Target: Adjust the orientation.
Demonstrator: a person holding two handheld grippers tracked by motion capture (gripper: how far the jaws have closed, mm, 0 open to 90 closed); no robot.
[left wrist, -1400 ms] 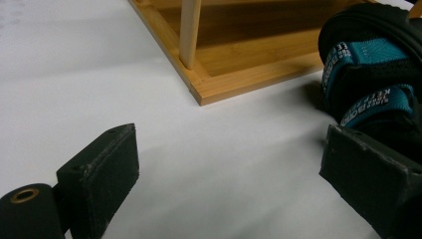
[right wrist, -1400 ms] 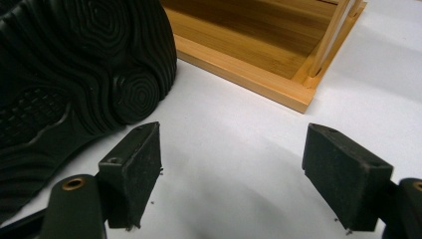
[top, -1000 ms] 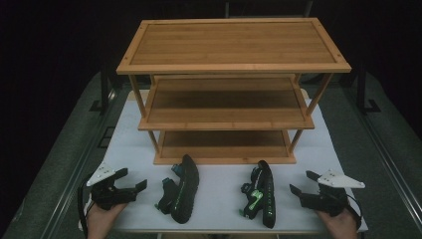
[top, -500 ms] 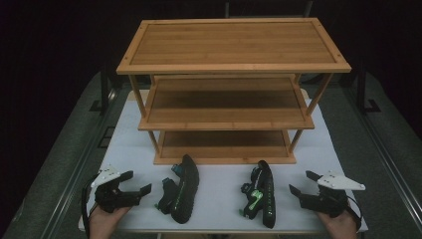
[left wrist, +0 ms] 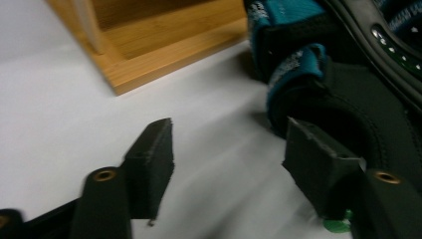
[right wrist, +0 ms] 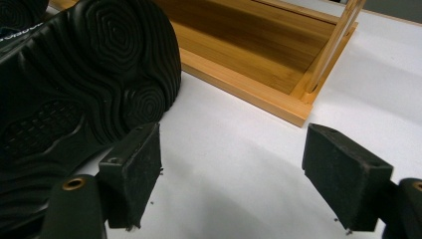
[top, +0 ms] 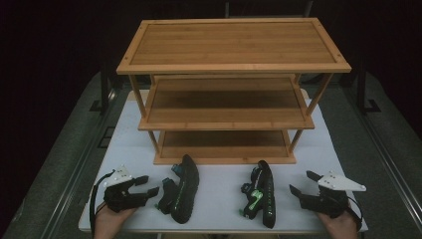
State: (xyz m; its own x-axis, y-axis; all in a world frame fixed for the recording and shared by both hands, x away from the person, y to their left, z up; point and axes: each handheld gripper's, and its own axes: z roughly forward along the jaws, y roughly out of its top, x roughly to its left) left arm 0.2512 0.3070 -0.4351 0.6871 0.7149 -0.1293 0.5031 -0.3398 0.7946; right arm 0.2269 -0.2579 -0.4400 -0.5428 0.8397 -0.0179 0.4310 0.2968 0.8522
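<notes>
**Two shoes in front of the rack, both grippers spread and empty**

Your left gripper (top: 147,185) sits low near the front left of the tabletop (top: 219,181), its jaws apart with nothing between them. In the left gripper view one jaw lies close against the black, teal-trimmed collar of the left shoe (left wrist: 348,89), while the other has bare white surface ahead of it.

The left shoe (top: 181,195) lies on its side just right of that gripper, toe toward the rack (top: 229,112) and close to the rack's bottom front edge. A strip of clear tabletop separates it from the right shoe (top: 260,194), which also lies on its side with green accents showing; its heel end reaches near the front edge of the tabletop.

Your right gripper (top: 304,183) rests just right of that shoe, jaws wide apart and holding nothing. In the right gripper view the shoe's patterned sole (right wrist: 84,94) is beside one jaw, and open white surface runs ahead to the rack's base corner (right wrist: 298,112).

Small lettering on both shoes is too blurred to read.
</notes>
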